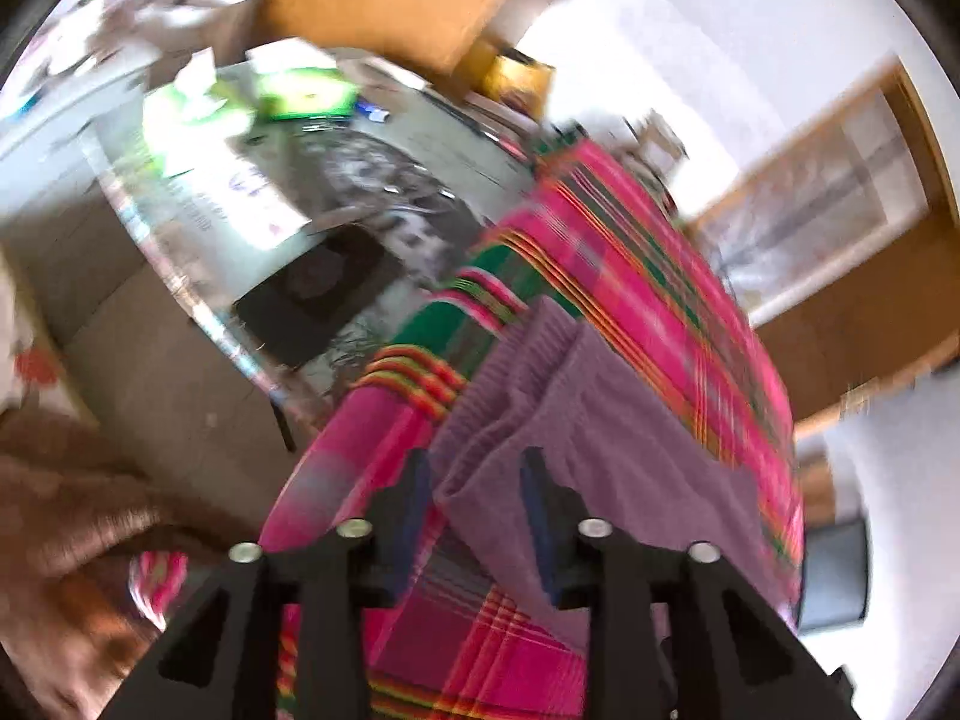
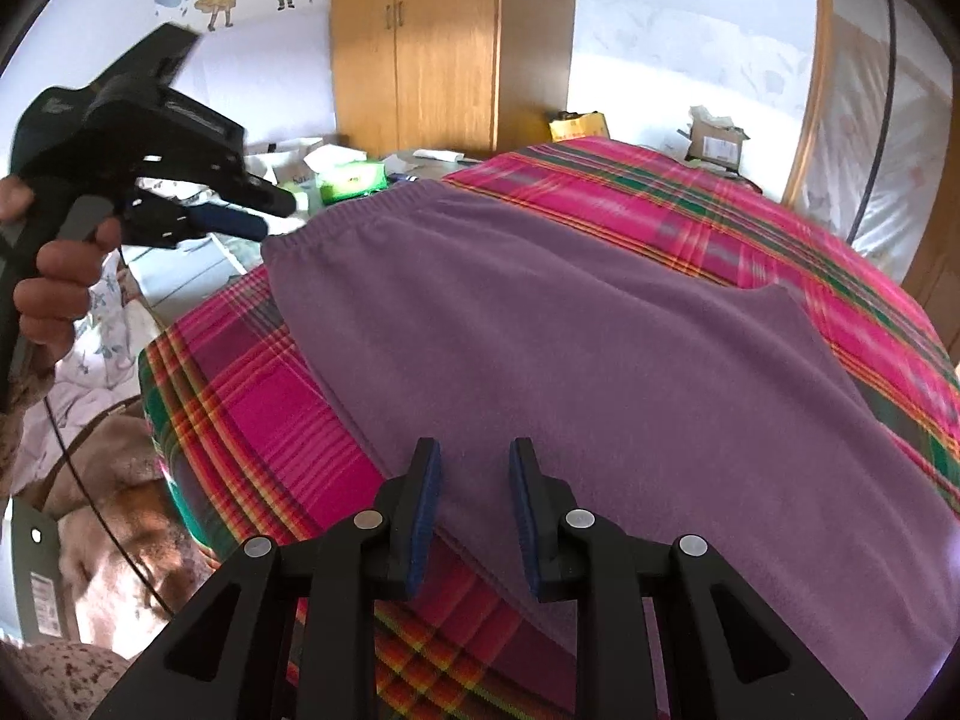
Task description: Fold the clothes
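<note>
Purple garment [image 2: 600,324] lies on plaid cloth [image 2: 252,396], both hand-held grippers open, empty.

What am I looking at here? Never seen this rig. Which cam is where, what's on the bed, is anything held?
No robot: a person holds one two-finger tool in each hand, with a fisheye camera on each looking along its fingers. The blurred picture is from the left tool; the sharp one is from the right tool, which also shows the left tool in the person's hand. A purple garment lies flat on a pink plaid blanket. Both tools hang over its edge, fingers apart, holding nothing.
</note>
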